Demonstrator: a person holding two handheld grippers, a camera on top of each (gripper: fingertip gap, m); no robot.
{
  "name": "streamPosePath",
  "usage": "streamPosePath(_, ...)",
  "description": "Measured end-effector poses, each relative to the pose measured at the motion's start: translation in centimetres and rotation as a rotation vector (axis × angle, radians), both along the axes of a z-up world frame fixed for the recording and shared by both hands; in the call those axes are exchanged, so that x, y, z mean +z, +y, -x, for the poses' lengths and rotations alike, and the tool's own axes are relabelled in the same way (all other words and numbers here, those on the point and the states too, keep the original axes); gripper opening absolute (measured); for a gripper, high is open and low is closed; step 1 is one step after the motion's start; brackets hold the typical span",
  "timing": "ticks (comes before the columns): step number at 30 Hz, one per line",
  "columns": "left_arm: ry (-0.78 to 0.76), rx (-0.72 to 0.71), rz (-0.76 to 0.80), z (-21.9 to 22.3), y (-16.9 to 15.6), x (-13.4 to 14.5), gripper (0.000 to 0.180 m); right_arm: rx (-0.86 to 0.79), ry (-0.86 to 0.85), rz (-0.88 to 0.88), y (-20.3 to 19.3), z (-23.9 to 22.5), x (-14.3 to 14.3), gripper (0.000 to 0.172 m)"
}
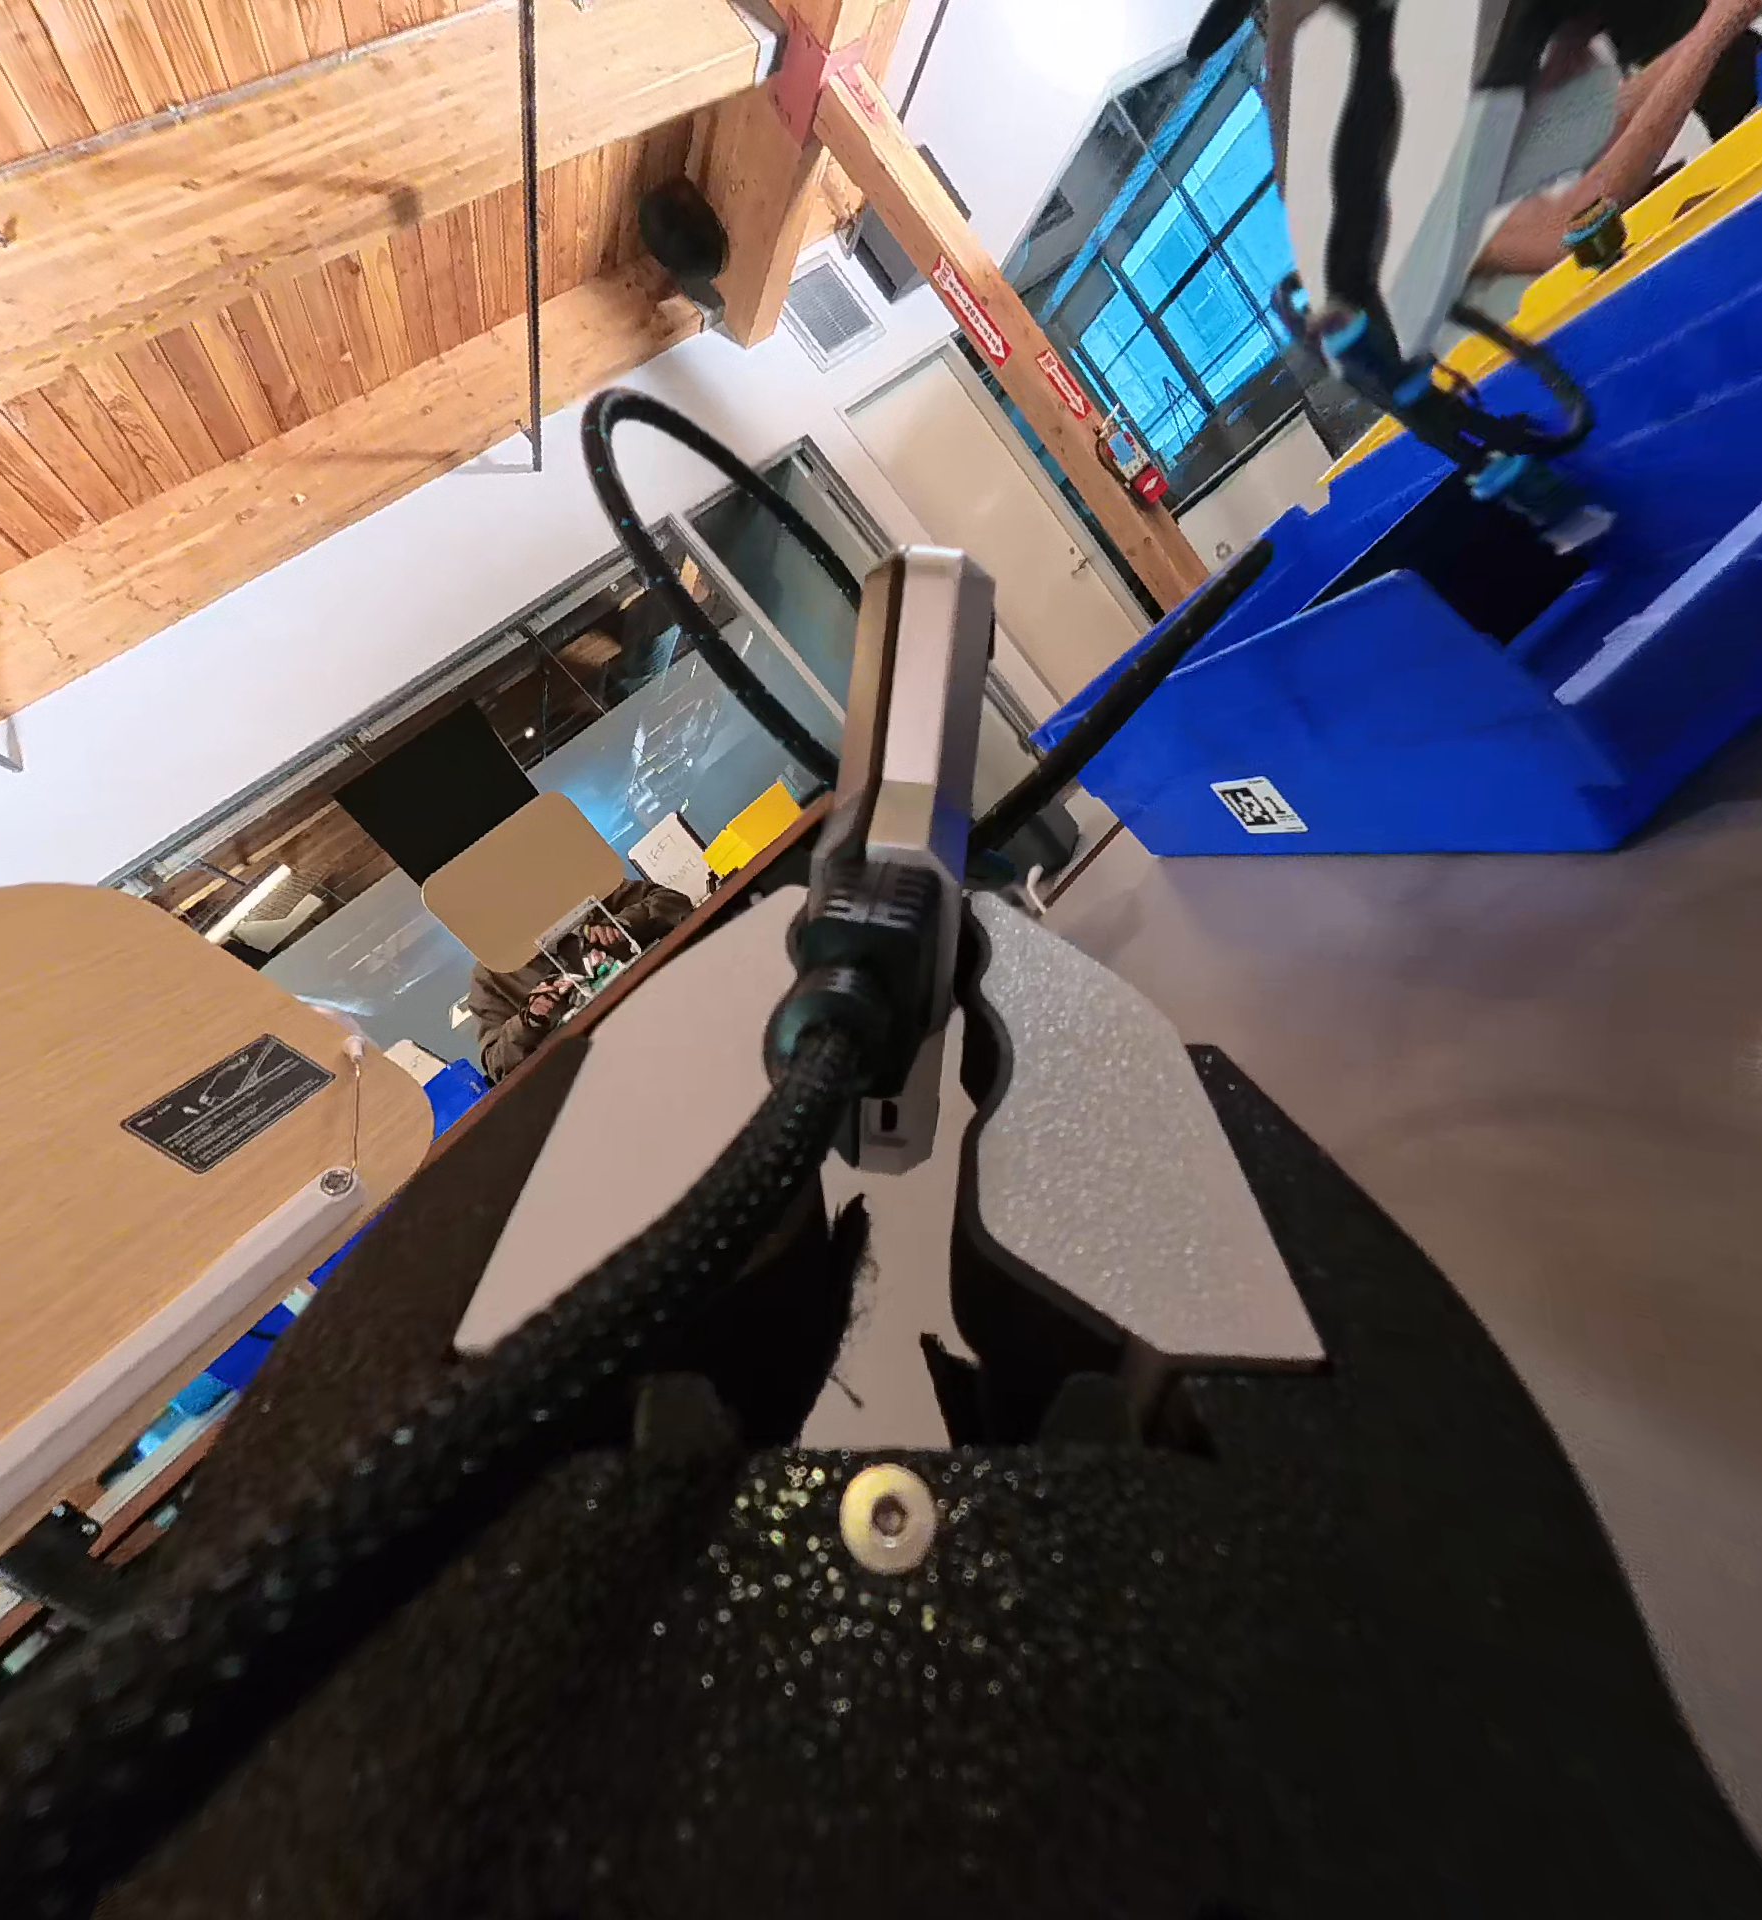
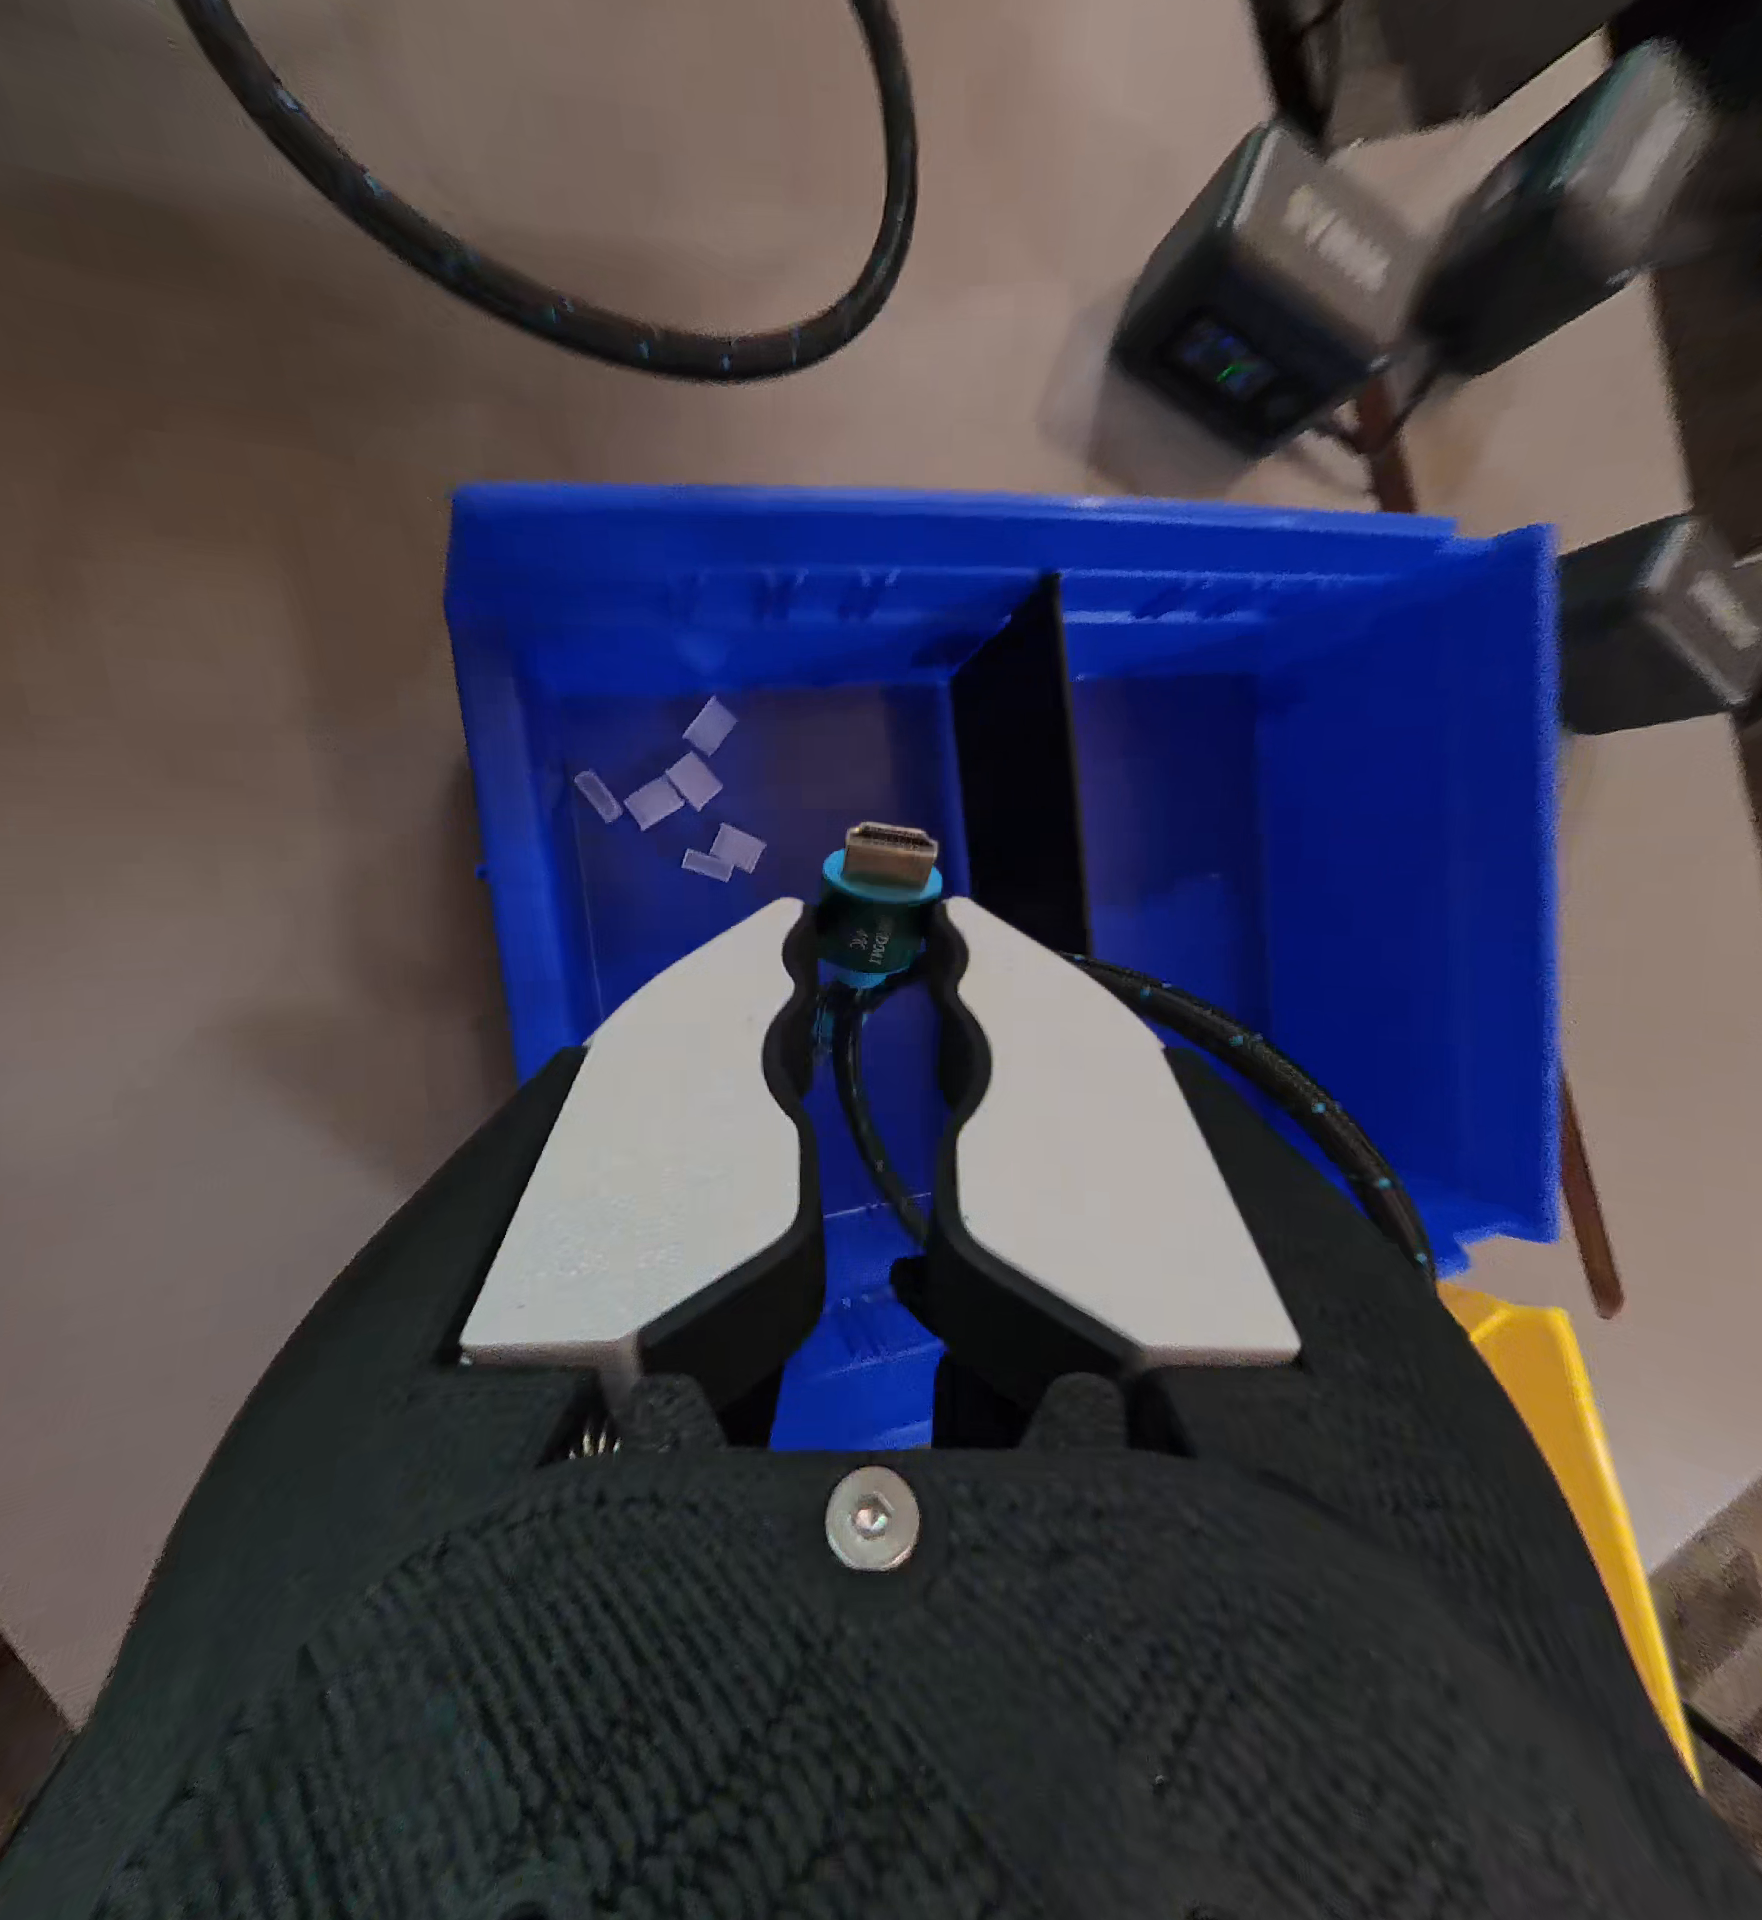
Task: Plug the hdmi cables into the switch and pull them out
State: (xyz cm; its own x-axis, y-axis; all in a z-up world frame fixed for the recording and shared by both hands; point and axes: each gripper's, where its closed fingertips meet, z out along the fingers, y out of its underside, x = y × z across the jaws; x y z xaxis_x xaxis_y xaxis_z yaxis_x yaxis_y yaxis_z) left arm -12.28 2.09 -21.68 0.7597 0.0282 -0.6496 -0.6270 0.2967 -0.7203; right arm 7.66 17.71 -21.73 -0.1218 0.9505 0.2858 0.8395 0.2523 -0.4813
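On the table (image 2: 181, 831), blue bin (image 2: 1376, 935) holds clear caps (image 2: 690, 790).

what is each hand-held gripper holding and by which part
Right hand-held gripper: teal-collared cable plug, by its round barrel. Left hand-held gripper: flat grey metal adapter, near its cable end.

A black braided cable (image 2: 887, 208) with blue flecks loops in the air; its teal plug (image 2: 872, 925) with a metal tip points into a blue bin (image 2: 1376, 831). A grey adapter box (image 1: 908, 748) stands upright at the cable's other end.
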Motion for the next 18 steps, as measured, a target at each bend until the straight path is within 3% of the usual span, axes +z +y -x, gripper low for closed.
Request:
streamPosePath(4, -0.024, 0.040, 0.097, 1.0, 0.8, -0.9, 0.023, -0.033, 0.206, -0.029, -0.3, 0.3, 3.7, 0.017)
streamPosePath(7, -0.033, 0.068, 0.267, 2.3, 1.7, -2.6, 0.023, -0.041, 0.374, -0.024, -0.8, 0.9, 6.4, 0.016)
streamPosePath(11, 0.064, 0.170, 0.504, 4.2, 2.3, -5.8, 0.023, -0.015, 0.564, -0.030, -1.6, 1.7, 9.1, 0.005)
streamPosePath(14, 0.047, 0.191, 0.577, 4.2, 2.2, -5.9, 0.023, -0.022, 0.623, 0.000, -1.6, 1.9, 9.3, 0.000)
streamPosePath(18, -0.117, 0.177, 0.727, 3.6, 1.2, -5.9, 0.033, -0.045, 0.513, 0.058, -0.9, 1.8, 5.7, 0.000)
